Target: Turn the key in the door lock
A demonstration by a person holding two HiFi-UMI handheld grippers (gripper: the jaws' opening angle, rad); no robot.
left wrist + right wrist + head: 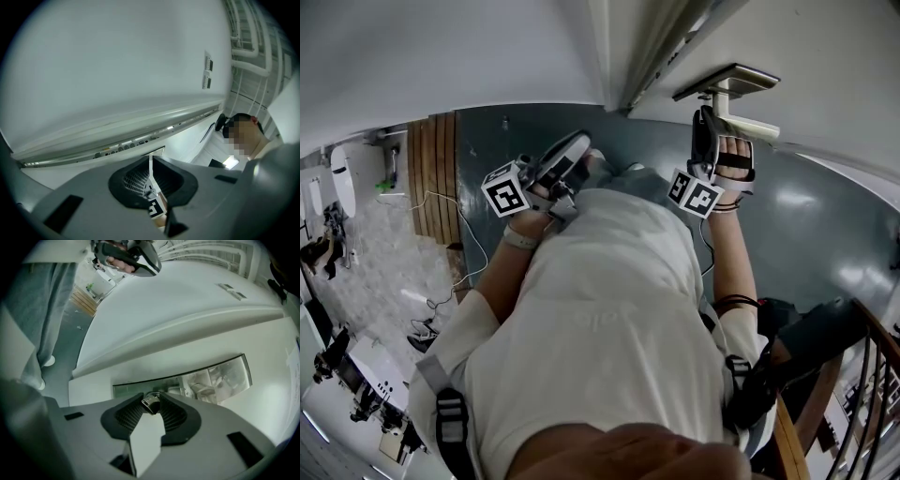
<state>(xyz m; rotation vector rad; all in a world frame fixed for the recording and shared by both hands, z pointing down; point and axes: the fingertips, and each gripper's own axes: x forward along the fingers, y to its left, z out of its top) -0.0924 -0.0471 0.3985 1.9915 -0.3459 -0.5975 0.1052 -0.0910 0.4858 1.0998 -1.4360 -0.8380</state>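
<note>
My right gripper (151, 398) is clamped on the key (150, 405) seated in the mirrored lock plate (211, 376) on the door (93, 385), so I judge the turn itself remains, while my left gripper (150, 160) idles closed and empty.

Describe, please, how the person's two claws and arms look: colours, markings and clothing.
The left claw and the right claw have smooth grey shells with black ribbed pads. The left cube and the right cube are white with black square markers. The person wears a white short-sleeved T-shirt, a pale wristband on the left wrist and black straps across the right hand.
</note>
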